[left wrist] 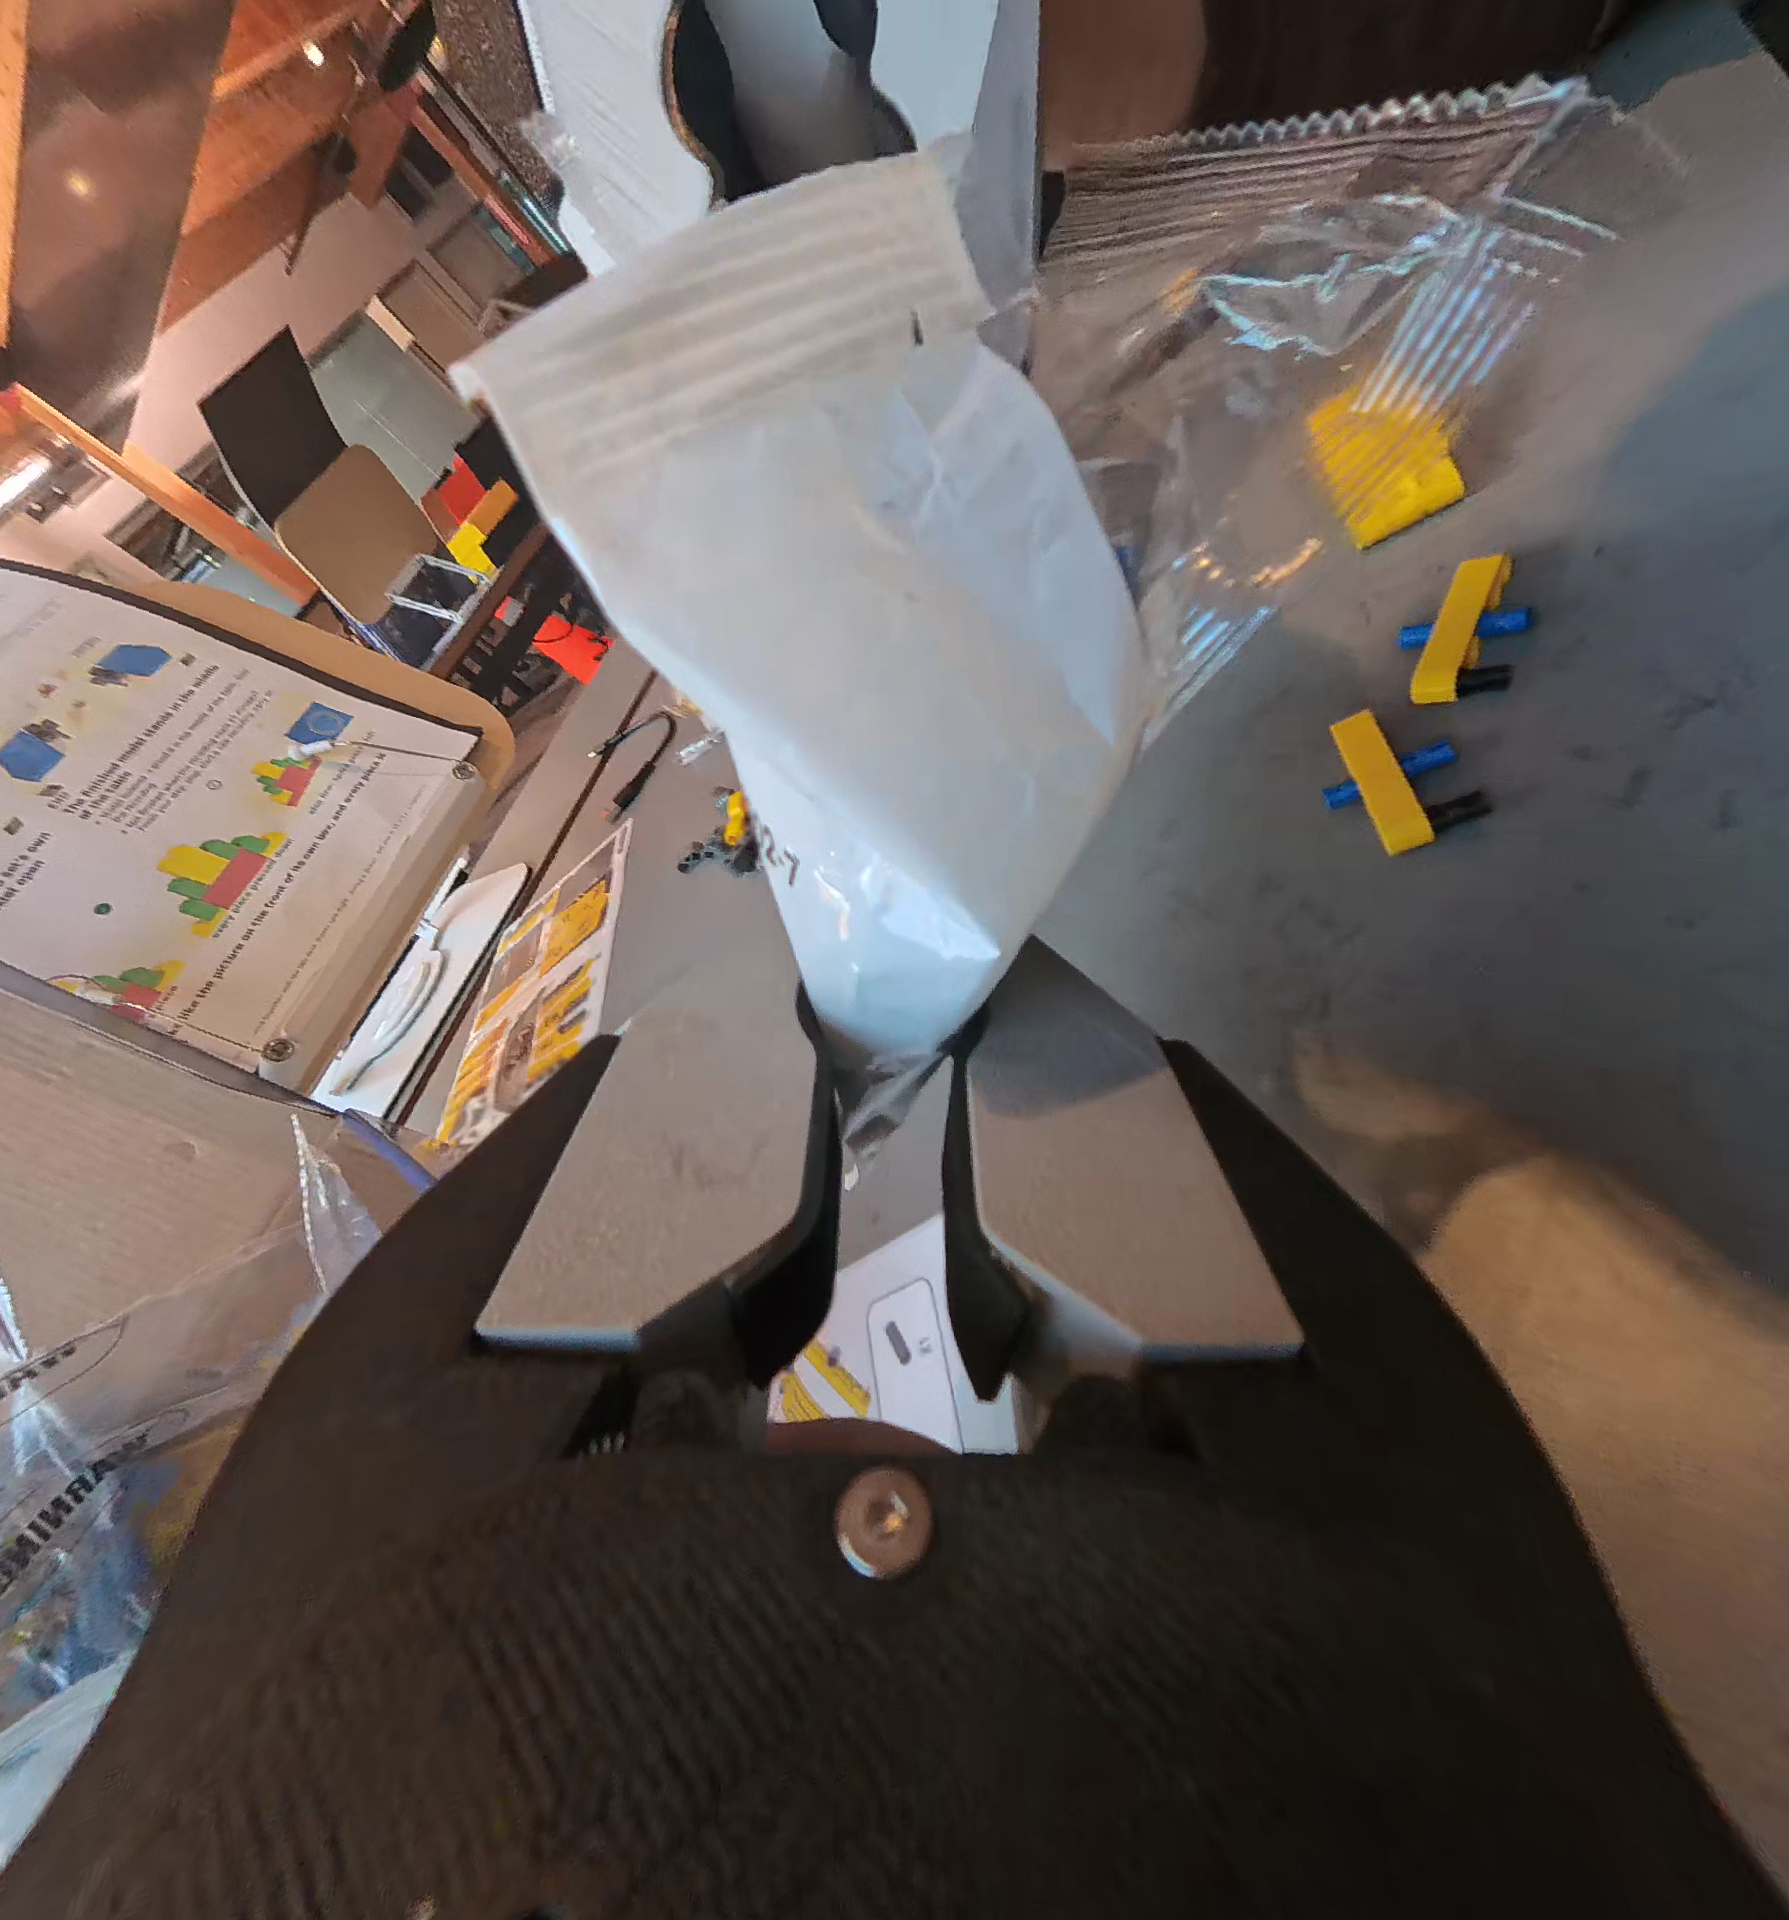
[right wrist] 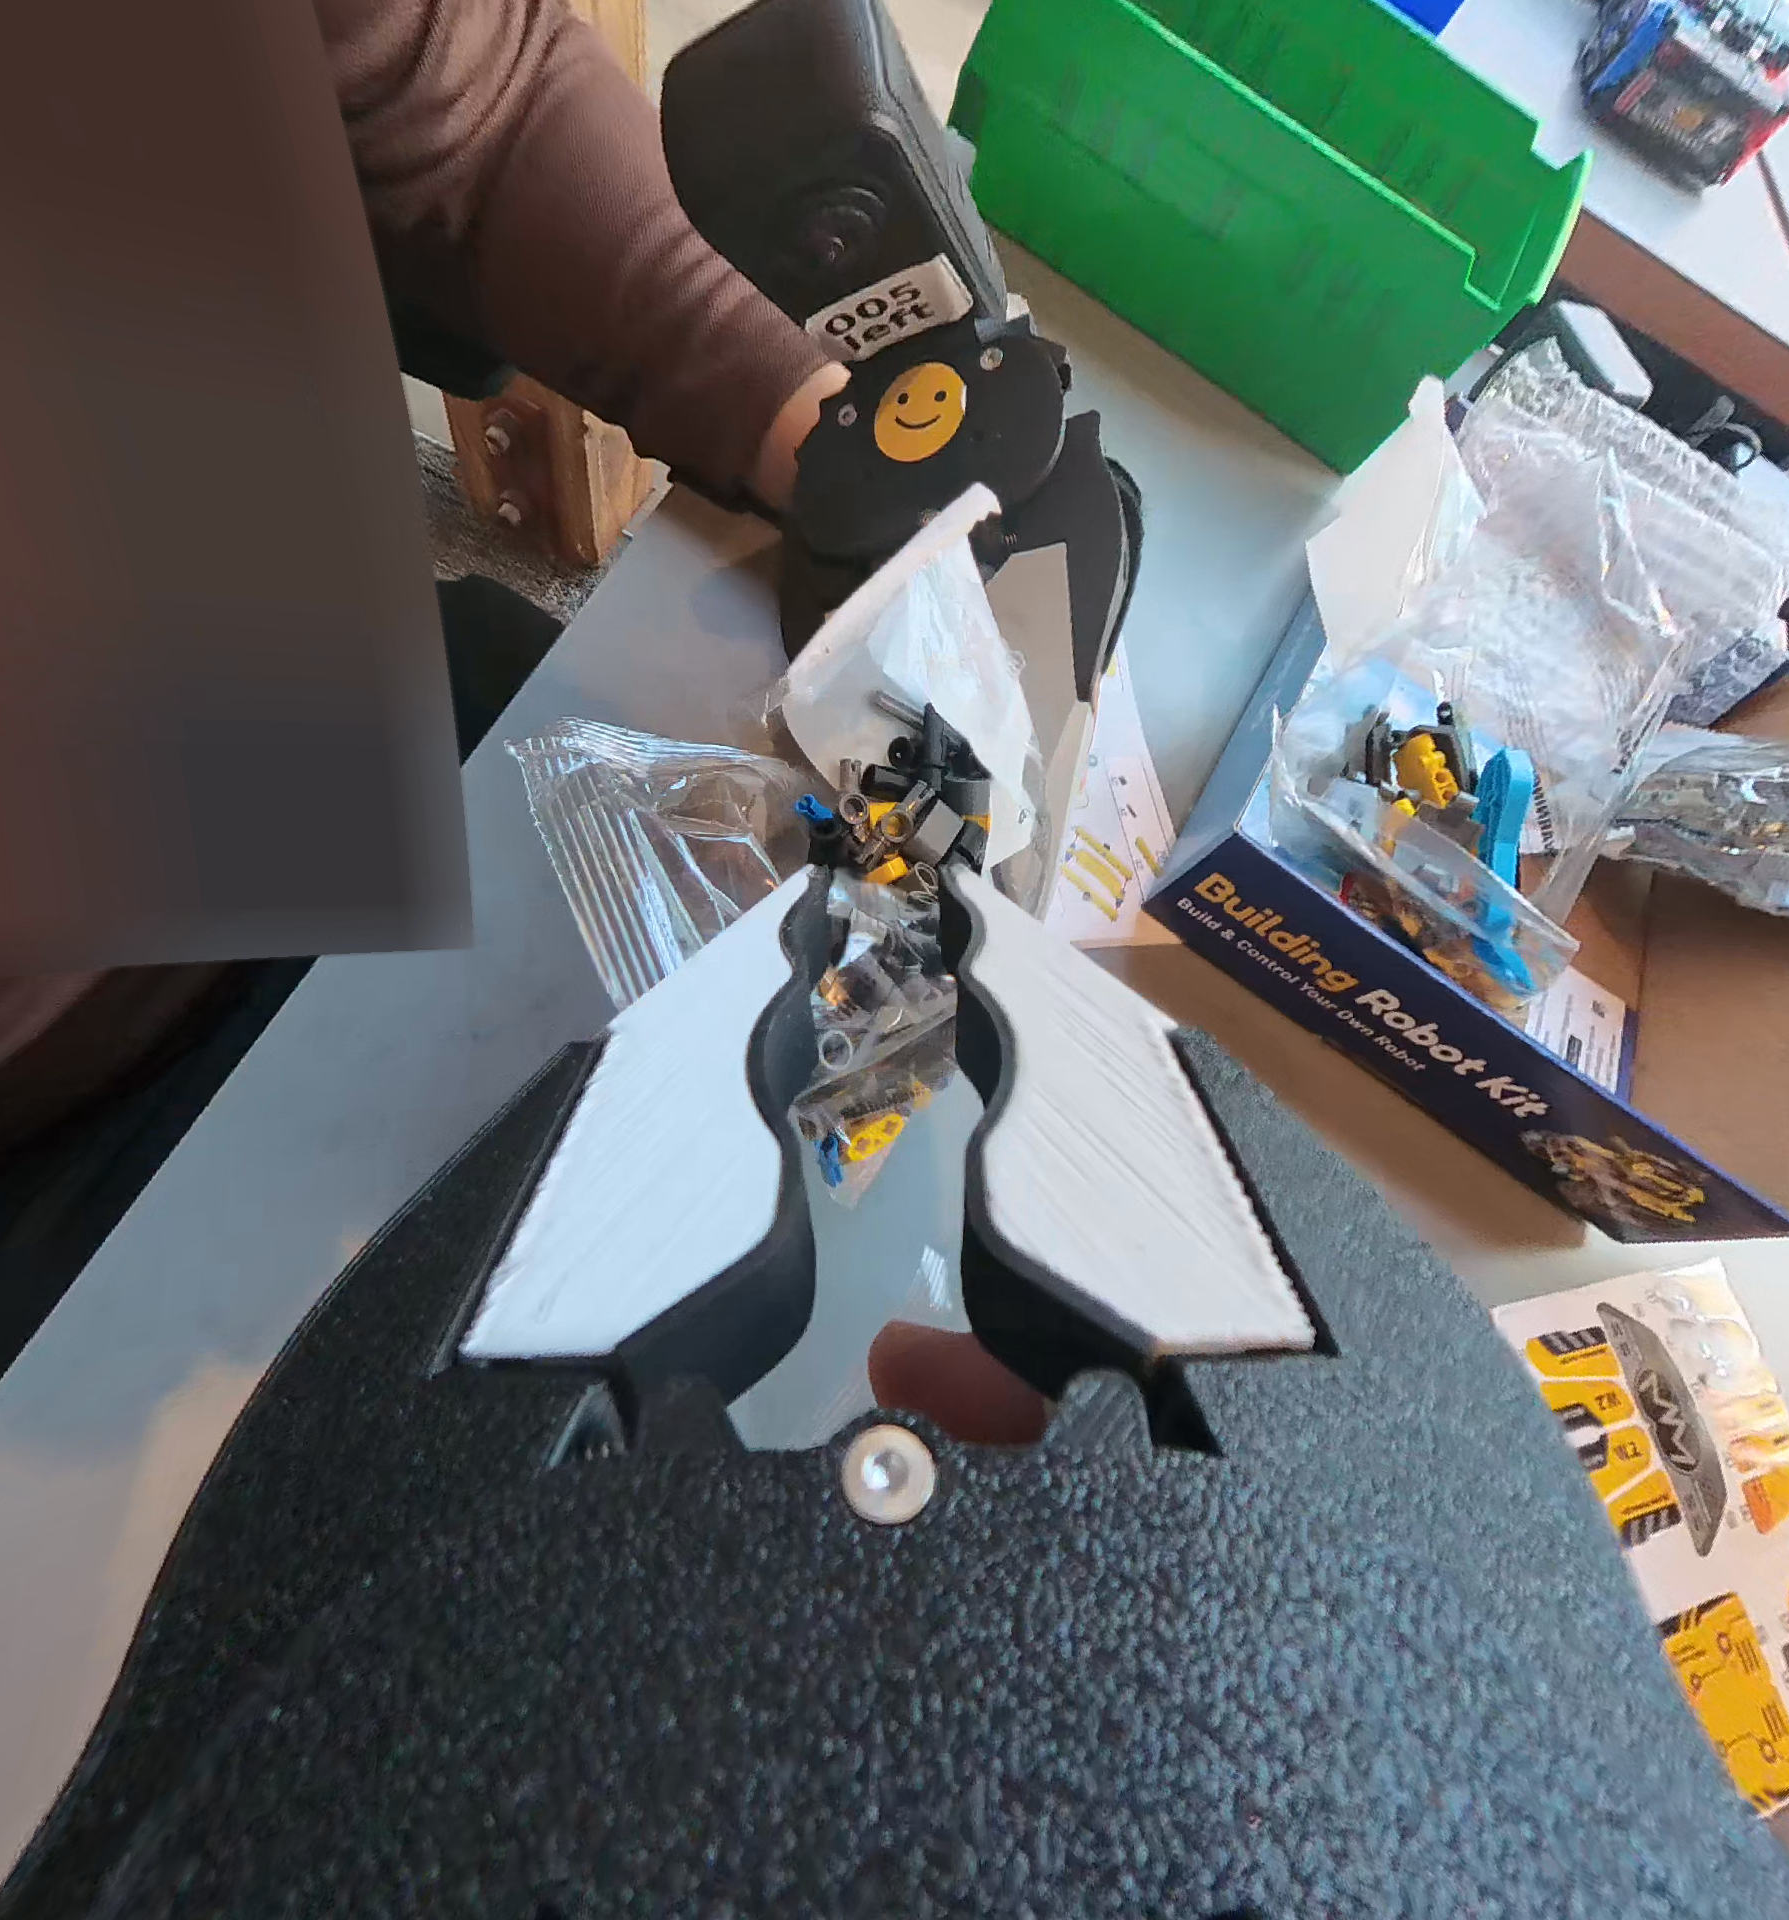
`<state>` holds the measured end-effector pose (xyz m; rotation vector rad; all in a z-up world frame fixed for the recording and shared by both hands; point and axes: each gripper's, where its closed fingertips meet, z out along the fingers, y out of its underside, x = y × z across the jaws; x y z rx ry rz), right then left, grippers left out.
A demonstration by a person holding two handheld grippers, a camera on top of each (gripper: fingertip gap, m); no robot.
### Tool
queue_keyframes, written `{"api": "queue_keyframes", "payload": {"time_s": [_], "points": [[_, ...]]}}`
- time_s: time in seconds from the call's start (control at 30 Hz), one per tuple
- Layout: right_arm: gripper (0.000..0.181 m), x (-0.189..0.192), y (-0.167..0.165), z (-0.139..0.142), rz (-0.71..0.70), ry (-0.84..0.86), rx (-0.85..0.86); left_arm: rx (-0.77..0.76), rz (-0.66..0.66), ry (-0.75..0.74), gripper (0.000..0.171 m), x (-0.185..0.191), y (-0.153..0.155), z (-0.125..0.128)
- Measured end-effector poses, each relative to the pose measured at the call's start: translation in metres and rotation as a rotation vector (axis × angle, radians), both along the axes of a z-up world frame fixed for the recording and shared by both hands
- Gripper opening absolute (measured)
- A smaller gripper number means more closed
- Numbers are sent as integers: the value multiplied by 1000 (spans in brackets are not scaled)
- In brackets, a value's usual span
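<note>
A small plastic bag of parts (right wrist: 874,831) is pinched between both grippers above the grey surface (left wrist: 1492,987): one end is clamped by the left gripper (left wrist: 890,1039), the other by the right gripper (right wrist: 874,904). Yellow pieces (left wrist: 1389,769) lie nearby.

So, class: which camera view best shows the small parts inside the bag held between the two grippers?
The right wrist view: the parts show through the clear plastic just beyond the right gripper. The left wrist view shows mainly the bag, its white side hiding the parts.
</note>
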<state>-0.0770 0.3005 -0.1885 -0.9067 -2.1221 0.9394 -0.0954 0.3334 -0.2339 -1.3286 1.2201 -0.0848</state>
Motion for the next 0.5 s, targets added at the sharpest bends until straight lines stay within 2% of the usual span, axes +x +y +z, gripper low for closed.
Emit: {"api": "queue_keyframes", "payload": {"time_s": [0.17,0.5], "points": [[26,-1,0,11,3,60,-8,88,23,-6,12,-4,4,9],[29,-1,0,8,3,69,63,103,25,3,13,-4,3,10]]}}
